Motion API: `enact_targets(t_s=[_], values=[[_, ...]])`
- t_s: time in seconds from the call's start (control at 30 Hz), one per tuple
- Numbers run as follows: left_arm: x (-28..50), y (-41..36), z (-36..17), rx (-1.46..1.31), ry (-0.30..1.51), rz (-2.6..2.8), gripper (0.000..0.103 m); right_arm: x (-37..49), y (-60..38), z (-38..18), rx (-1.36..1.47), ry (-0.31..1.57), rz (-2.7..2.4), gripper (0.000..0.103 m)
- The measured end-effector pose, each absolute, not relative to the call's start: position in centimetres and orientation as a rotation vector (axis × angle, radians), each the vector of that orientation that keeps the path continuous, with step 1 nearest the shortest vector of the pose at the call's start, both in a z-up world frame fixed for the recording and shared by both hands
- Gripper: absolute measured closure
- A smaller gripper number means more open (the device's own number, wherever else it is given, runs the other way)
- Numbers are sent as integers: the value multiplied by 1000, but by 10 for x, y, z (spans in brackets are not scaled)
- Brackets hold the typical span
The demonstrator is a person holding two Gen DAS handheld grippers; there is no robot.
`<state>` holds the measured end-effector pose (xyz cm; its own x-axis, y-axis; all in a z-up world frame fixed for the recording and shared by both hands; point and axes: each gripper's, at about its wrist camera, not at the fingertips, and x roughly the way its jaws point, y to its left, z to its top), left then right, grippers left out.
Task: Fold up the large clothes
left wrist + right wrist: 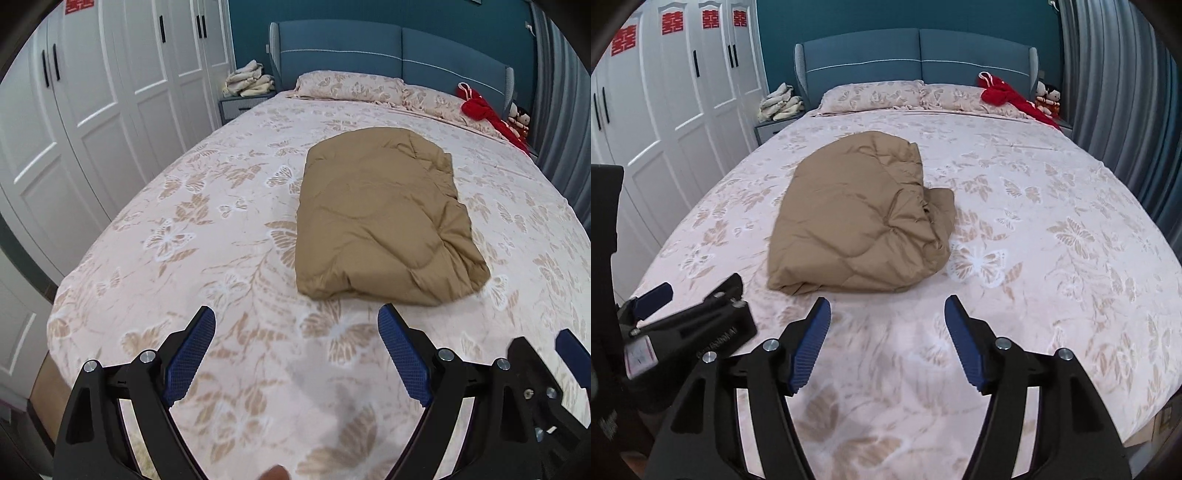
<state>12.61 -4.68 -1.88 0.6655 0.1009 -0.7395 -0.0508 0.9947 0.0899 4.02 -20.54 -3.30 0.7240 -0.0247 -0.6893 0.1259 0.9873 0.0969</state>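
A tan quilted garment (380,218) lies folded into a thick bundle on the bed (184,240), a little beyond both grippers. In the right wrist view the same bundle (860,221) sits left of centre, its loose folds bunched at its right side. My left gripper (295,314) hovers open over the butterfly-print cover just short of the bundle's near edge, with nothing between its blue pads. My right gripper (888,303) is also open and empty, close to the bundle's near edge. The left gripper's body (683,325) shows at the lower left of the right wrist view.
Two pillows (871,96) lie against the blue headboard (916,55), with a red garment (1004,96) at the right one. A pile of cream cloths (779,103) sits on the left nightstand. White wardrobe doors (665,110) line the left side, grey curtains (1115,92) the right.
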Motion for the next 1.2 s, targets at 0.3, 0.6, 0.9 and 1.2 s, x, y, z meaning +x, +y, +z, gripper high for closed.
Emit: enact_targets(t_s=[0.3, 0.6, 0.9, 1.2], values=[[88, -44, -17, 102, 805, 146, 16, 5, -193, -26, 123, 743, -103, 41], [78, -42, -14, 101, 796, 162, 17, -3, -192, -28, 132, 744, -102, 41], [76, -42, -12, 93, 791, 165, 19, -4, -192, -29, 129, 744, -102, 41], [74, -42, -11, 91, 784, 170, 19, -5, -190, -30, 129, 746, -104, 41]])
